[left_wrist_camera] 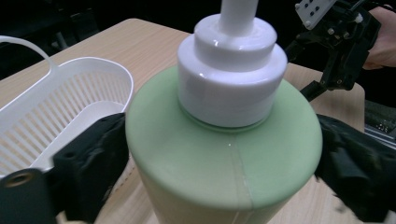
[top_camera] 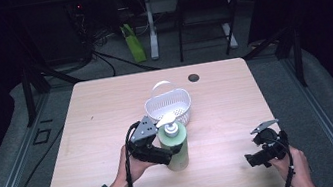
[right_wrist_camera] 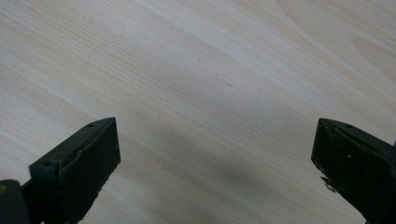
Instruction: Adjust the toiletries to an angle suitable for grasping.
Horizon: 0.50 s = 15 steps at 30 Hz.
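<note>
I see my left gripper point(top_camera: 164, 155) clamped on the green pump bottle point(top_camera: 175, 148), upright just before the white basket point(top_camera: 169, 105); my right gripper point(top_camera: 258, 156) hovers apart.

The white basket point(top_camera: 168, 104) stands near the middle of the tabletop point(top_camera: 97, 114). Just in front of the basket, the green pump bottle point(top_camera: 174, 145) blocks the way, with the left gripper point(top_camera: 168, 155) closed around it. Left of the basket the wood is free up to the edge. Right of the basket it is also free, until the right gripper point(top_camera: 255, 158), fingers point(right_wrist_camera: 77, 170) spread, above bare wood.
</note>
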Available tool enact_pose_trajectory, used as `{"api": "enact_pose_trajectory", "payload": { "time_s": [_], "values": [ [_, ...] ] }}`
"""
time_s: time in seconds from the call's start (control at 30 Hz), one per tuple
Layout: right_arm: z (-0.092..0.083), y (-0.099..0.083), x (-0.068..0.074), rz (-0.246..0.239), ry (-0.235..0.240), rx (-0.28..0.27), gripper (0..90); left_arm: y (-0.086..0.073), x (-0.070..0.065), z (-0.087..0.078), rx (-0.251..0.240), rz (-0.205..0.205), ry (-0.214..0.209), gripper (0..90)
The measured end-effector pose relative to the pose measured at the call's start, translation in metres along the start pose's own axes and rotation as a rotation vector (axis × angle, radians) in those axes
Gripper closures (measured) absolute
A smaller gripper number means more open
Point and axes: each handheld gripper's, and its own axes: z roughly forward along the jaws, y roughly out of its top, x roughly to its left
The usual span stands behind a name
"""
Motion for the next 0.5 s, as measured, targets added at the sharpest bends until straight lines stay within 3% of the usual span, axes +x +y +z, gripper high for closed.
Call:
{"api": "enact_pose_trajectory", "payload": {
  "time_s": [0.5],
  "values": [
    [-0.0006,0.0001,0.0002,0.002,-0.001,0.0,0.7,0.0,0.0014,0.0026,-0.007,0.003,0.026,11.8]
  ]
}}
